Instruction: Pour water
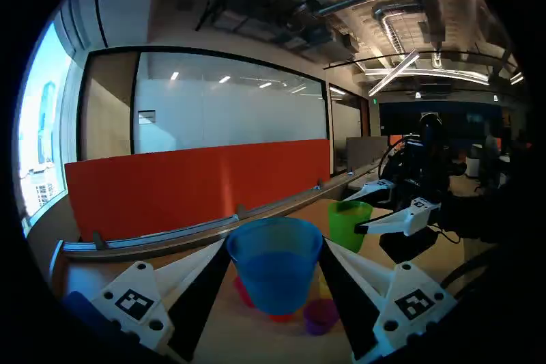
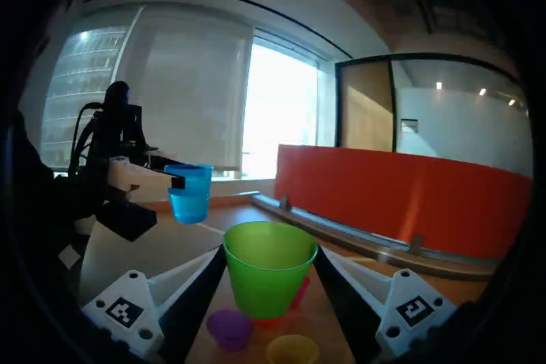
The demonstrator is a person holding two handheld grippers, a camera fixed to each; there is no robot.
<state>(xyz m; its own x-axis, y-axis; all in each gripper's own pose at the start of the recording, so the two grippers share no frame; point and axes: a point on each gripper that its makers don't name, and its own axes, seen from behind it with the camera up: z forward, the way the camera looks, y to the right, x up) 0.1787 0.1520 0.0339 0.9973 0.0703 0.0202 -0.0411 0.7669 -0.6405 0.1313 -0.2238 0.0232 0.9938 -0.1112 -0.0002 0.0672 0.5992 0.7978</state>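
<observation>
Left gripper view: the blue cup, upright with a liquid level showing through its wall, is clamped between both fingers of the left gripper above the wooden table. The right gripper grips the green cup the same way, upright. A small purple cup and a yellow cup stand on the table below. An orange partition runs behind.

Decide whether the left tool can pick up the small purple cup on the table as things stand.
Probably not yet: the left tool is shut on the blue cup, leaving no free grip, though the purple cup sits just below.
</observation>
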